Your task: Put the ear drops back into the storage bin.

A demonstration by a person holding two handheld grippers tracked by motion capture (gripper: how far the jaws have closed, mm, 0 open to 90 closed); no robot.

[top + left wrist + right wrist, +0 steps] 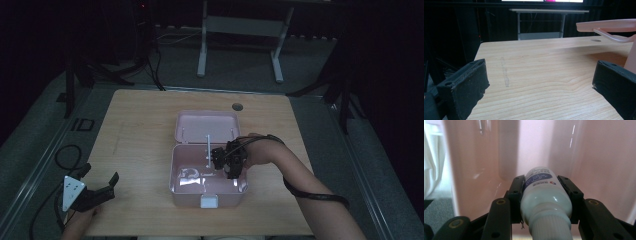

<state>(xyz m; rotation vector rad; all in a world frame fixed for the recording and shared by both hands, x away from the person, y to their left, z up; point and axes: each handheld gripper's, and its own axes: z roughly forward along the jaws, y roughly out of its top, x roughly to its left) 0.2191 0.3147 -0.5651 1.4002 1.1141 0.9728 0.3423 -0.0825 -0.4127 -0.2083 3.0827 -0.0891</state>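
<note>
A pink box (175, 165) stands open in the middle of the wooden table (140, 130), its lid (207, 126) laid back behind it. My right gripper (220, 162) reaches down into the box from the right. It is shut on a white bottle (545, 195) with blue print, cap end toward the camera, close to the pink inner wall (599, 157). In the high view the bottle (192, 175) lies low inside the box. My left gripper (100, 192) rests at the table's front left corner, open (541, 82) with only bare wood between its jaws.
A white latch (209, 201) sits on the box's front wall, and a thin white stay (207, 147) links lid and base. A round hole (237, 106) marks the table behind the lid. A cable (65, 155) loops off the table's left edge. A white desk frame (240, 30) stands beyond.
</note>
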